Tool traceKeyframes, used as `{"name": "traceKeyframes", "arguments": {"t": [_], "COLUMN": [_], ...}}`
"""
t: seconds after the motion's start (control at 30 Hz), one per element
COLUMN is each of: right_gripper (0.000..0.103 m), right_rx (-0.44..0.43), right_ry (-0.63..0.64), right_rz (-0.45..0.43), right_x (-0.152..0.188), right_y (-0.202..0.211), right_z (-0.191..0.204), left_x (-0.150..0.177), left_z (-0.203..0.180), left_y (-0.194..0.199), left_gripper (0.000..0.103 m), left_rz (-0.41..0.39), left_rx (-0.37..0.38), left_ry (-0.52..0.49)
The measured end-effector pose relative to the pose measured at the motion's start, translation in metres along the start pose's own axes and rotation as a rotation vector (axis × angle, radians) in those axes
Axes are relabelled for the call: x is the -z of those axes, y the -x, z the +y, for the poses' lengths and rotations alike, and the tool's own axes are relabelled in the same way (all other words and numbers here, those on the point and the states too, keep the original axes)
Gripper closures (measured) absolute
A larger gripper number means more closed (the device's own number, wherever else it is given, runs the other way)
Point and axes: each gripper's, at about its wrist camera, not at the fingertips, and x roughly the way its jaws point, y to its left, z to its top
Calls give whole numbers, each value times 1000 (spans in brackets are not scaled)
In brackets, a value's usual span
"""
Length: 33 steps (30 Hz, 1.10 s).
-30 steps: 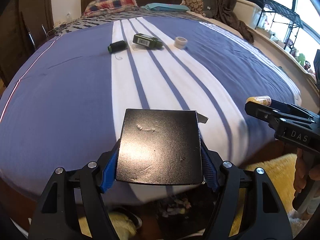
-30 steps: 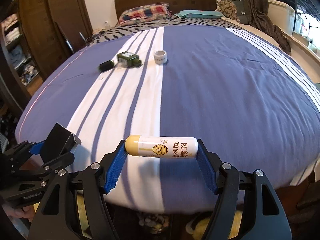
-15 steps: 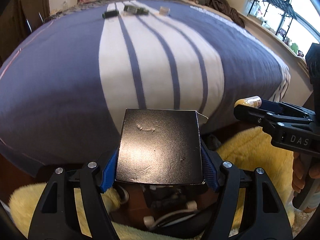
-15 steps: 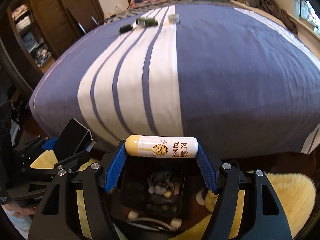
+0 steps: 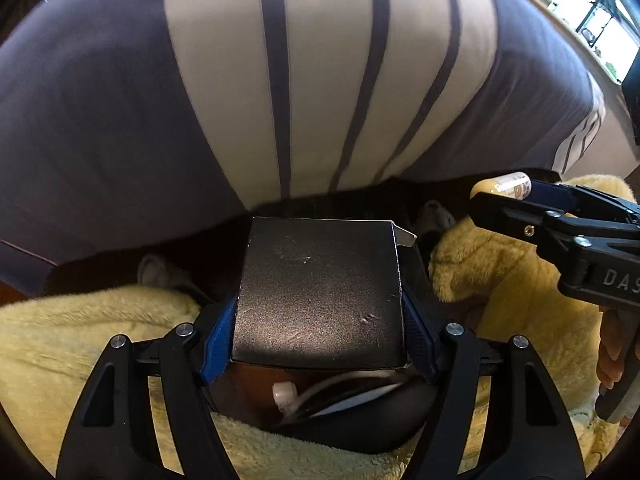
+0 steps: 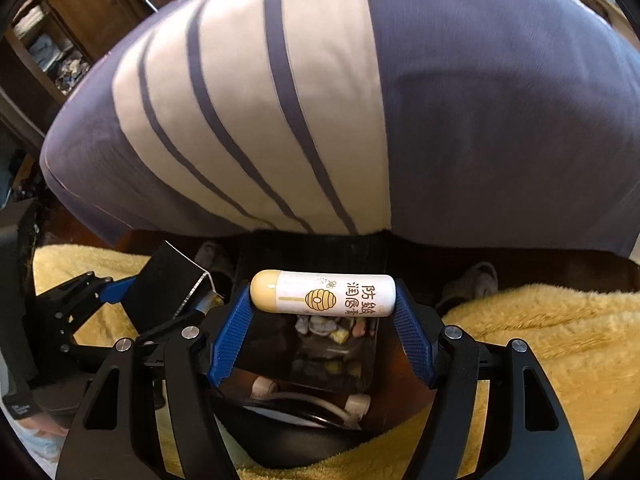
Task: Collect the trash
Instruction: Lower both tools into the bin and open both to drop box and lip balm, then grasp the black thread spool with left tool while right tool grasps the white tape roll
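Two claws, two loads. The right claw point(image 6: 323, 312) pinches a white lip balm tube point(image 6: 324, 294) crosswise by its ends, yellow cap toward the person's left, beehive print facing the camera. That end-to-end grip keeps the round tube from rolling out, and it hangs directly above a dark trash bin point(image 6: 370, 354) on the floor, where small scraps show inside, so this looks like the release position. The left claw point(image 5: 320, 320) is clamped on a flat black box point(image 5: 320, 292), blue pads point(image 5: 218, 344) pressing its two side edges, broad face up; in the right view it sits just left of the bin's edge, probably queued for the same drop.

Outward now: a yellow fluffy rug point(image 6: 540, 328) surrounds the bin, and a white cable with plugs point(image 6: 356, 402) lies at its near side. The bed point(image 6: 480, 100), with its blue and white striped cover, overhangs just beyond. Grey slippers point(image 6: 476, 280) sit under its edge. The box's open flap point(image 5: 404, 236) and the neighbouring claw crowd the opening; both dropping together risks a clash.
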Motion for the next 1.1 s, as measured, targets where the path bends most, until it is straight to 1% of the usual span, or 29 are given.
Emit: {"name": "traceKeyframes", "arguments": {"t": [0.17, 0.27, 0.4, 0.43, 0.5, 0.53, 0.57, 0.6, 0.67, 0.77, 0.87, 0.97, 1.07, 1.1], "right_gripper": [34, 34, 33, 33, 27, 22, 20, 20, 19, 17, 12, 9, 7, 7], "right_rx": [-14, -27, -36, -39, -43, -44, -44, -44, -40, -13, 27, 52, 88, 94], "right_ry": [-3, -11, -9, -10, -14, -15, -21, -26, -33, -39, -27, -17, -18, -16], "right_rz": [53, 68, 78, 77, 75, 73, 68, 65, 56, 21, -52, -153, -274, -300], "right_x": [-1, -4, -8, -8, -11, -12, -13, -14, -17, -23, -32, -45, -64, -69], "right_y": [-18, -24, -27, -27, -25, -24, -23, -21, -18, -3, 21, 53, 87, 94], "right_z": [1, 2, 4, 2, 1, 1, 0, -1, -3, -7, -9, -11, -11, -11], "left_x": [1, 0, -2, -2, -2, -2, -2, -3, -5, -9, -15, -28, -44, -51], "left_z": [2, 5, 7, 8, 8, 9, 9, 9, 9, 10, 11, 11, 12, 13], "left_y": [-15, -18, -21, -22, -23, -25, -24, -24, -21, -11, 8, 34, 63, 72], "left_gripper": [35, 35, 35, 35, 34, 30, 27, 25, 17, 11, 9, 8, 8, 8], "left_rz": [36, 42, 52, 56, 62, 63, 61, 58, 48, 25, -21, -89, -174, -202], "left_rx": [3, -2, 12, 16, 20, 20, 18, 14, 0, -17, -38, -40, -56, -64], "left_ry": [18, 25, 34, 35, 34, 34, 34, 33, 34, 34, 27, 16, 11, 11]}}
